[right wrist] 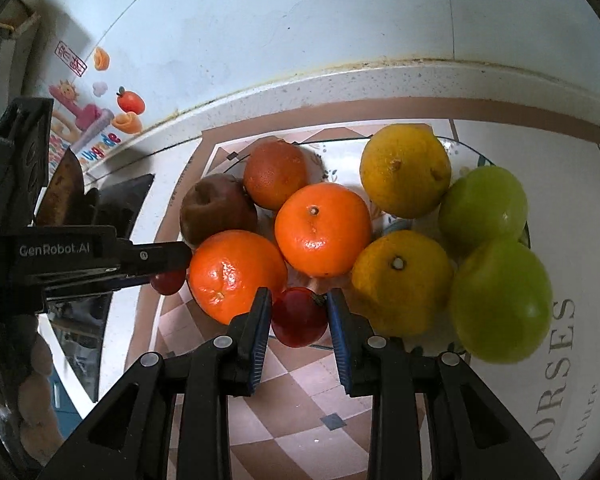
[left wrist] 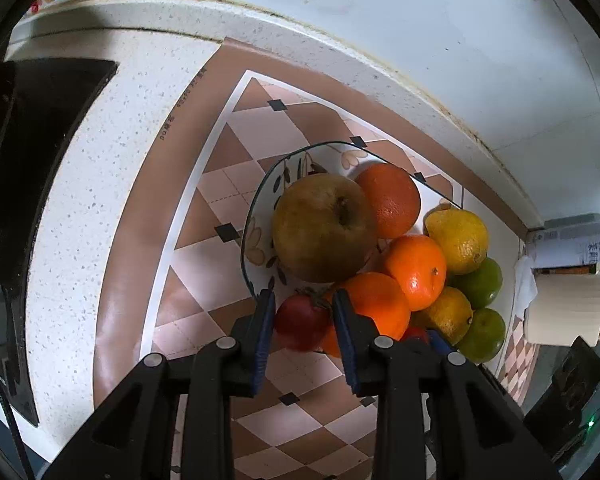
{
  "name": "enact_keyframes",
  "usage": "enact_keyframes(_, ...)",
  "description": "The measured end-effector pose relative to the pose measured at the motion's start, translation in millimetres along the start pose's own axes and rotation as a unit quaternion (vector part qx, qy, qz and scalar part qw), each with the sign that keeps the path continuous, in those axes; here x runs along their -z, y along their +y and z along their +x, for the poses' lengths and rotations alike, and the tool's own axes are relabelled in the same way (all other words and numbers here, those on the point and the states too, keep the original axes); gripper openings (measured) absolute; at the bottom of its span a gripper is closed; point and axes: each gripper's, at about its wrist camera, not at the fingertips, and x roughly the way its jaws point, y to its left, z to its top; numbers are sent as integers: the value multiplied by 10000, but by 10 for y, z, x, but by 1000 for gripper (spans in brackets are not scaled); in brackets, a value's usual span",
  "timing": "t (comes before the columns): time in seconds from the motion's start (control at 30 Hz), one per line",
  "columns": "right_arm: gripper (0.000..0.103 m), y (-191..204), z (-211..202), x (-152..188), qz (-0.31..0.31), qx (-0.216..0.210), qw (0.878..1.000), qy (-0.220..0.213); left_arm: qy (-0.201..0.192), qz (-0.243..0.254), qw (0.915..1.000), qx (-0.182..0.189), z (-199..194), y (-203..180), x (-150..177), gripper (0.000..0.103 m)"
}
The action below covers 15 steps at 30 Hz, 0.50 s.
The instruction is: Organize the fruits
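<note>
Red fruit [right wrist: 299,317] between right tool [right wrist: 299,309] pads

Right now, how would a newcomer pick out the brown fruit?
Find the floral glass plate on the checkered mat. At its left sits a large, dull russet-brown apple beside a dark orange; it is the only brown, matte fruit there.

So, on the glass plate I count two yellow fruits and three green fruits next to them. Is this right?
Not quite: there are only two green fruits, not three. The right wrist view shows both at the right side of the glass plate, next to the two yellow fruits.
</note>
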Motion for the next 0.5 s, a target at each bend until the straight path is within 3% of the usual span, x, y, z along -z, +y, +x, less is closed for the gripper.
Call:
enact_keyframes(0.17, 55, -20, -119, -8, 129, 52, 9999, 2, 7, 59, 9997, -221, -38, -6, 3, 40)
enact_keyframes(0.23, 69, 2, -259, -14, 117, 141, 9998, -128, -43, 154, 9994, -311, -86, -29, 37, 43)
enact_keyframes(0.37, 82, 28, -552, -32, 123, 409, 9986, -304, -241, 501, 9959, -711, -221, -115, 172, 68)
enact_keyframes(0.4, 88, 25, -613, -33, 106, 581, 9978, -313, -299, 590, 9944, -821, -255, -138, 223, 71)
enact_keyframes(0.47, 91, -6, -710, -17, 80, 920, 9955, -229, -403, 793, 9903, -1064, -318, -180, 346, 75)
enact_keyframes(0.5, 92, -20, -740, -7, 89, 1057, 9942, -153, -426, 887, 9881, -1181, -336, -197, 401, 88)
